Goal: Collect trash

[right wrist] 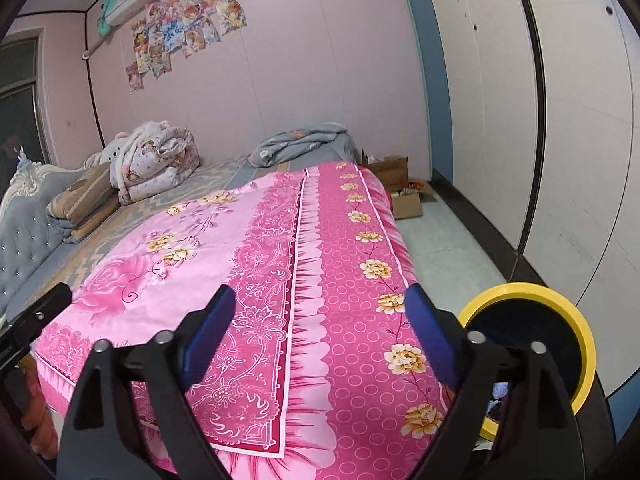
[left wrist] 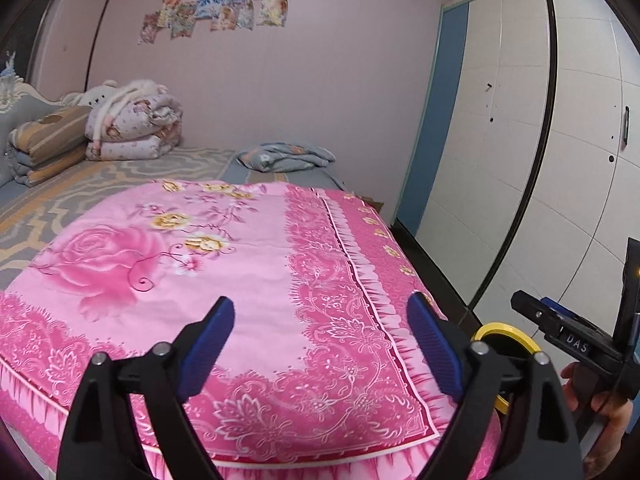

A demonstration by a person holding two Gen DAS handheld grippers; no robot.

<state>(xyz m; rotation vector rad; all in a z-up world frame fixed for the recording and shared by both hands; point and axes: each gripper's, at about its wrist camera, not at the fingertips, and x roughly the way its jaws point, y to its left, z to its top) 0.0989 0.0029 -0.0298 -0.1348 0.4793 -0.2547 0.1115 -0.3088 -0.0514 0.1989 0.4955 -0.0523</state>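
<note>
My left gripper is open and empty above the pink floral bedspread. My right gripper is open and empty over the same bedspread, near its right edge. A bin with a yellow rim stands on the floor right of the bed; it also shows in the left wrist view, partly hidden behind the finger. The right gripper's body shows at the left view's right edge. No loose trash shows on the bed.
Folded quilts and a grey bundle lie at the far end of the bed. White wardrobe doors stand to the right. Open cardboard boxes sit on the floor by the far wall.
</note>
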